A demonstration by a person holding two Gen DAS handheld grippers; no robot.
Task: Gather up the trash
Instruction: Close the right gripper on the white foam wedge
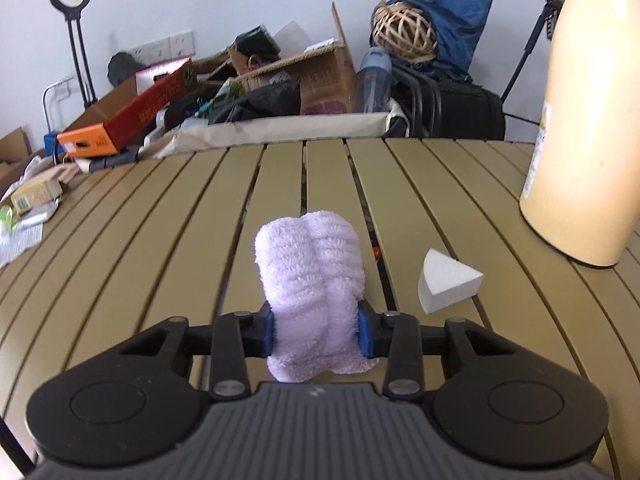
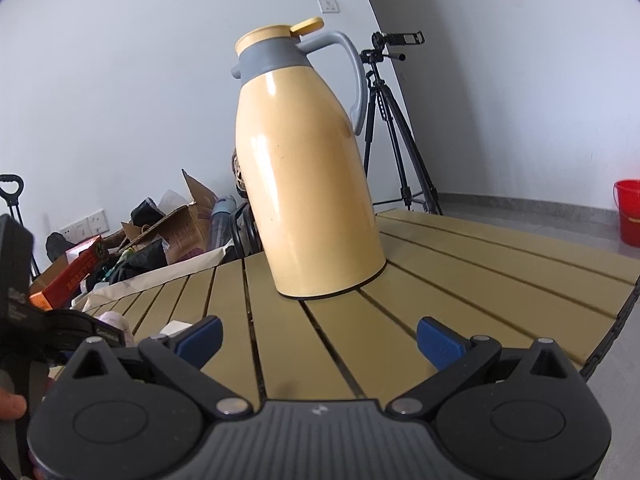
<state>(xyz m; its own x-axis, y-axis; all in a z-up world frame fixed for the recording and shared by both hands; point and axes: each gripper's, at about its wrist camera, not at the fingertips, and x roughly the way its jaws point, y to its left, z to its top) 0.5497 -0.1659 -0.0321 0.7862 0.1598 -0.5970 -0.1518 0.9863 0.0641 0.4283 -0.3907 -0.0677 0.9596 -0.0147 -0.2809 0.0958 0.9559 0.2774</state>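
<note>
Left wrist: left tongs (image 1: 316,330) clamping lilac cloth (image 1: 312,276), foam wedge (image 1: 448,282) just right, right tongs (image 2: 318,340) apart

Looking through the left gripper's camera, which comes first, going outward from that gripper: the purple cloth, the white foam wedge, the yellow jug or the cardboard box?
1. Purple cloth: clamped in the left gripper.
2. White foam wedge: on the table, just ahead to the right.
3. Yellow jug: standing farther right.
4. Cardboard box: beyond the table's far edge, among the clutter.

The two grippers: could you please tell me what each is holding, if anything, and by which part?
The left gripper is shut on the lilac cloth, pinching it near its lower end. The right gripper holds nothing, jaws open.
</note>
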